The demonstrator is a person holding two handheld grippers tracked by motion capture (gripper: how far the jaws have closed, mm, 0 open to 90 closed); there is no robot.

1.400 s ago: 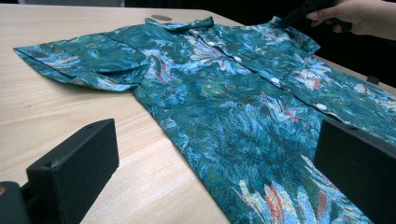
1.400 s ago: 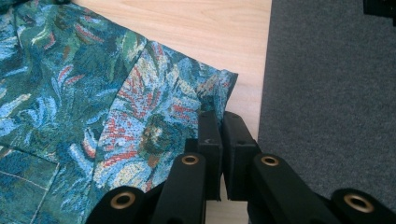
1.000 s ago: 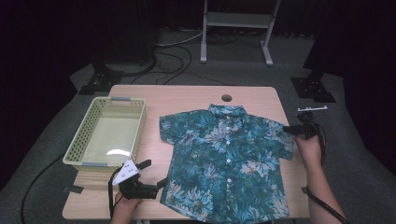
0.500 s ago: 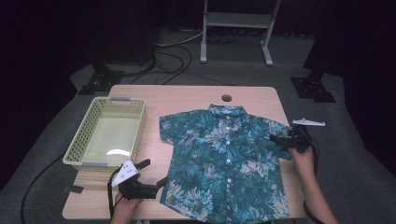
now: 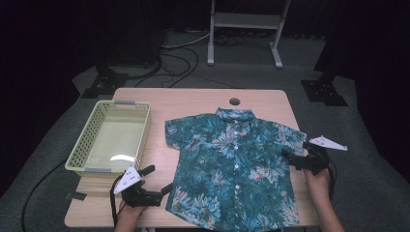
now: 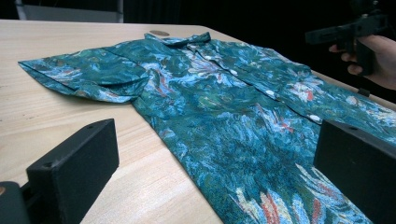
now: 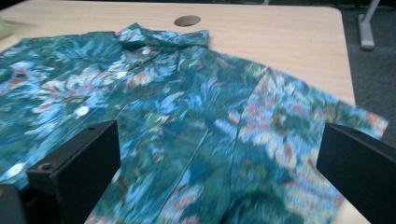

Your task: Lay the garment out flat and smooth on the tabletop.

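The right gripper has just spread its fingers and slid along the tabletop's right edge to the sleeve of the floral shirt lying flat mid-tabletop, ready to pinch, while the left gripper waits, released, by the hem.

shirt: soft printed cloth, matt; table: smooth pale wood; basket: glossy perforated plastic

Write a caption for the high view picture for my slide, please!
Flowery blue shirt spread flat on a wooden table, an open gripper at each side.
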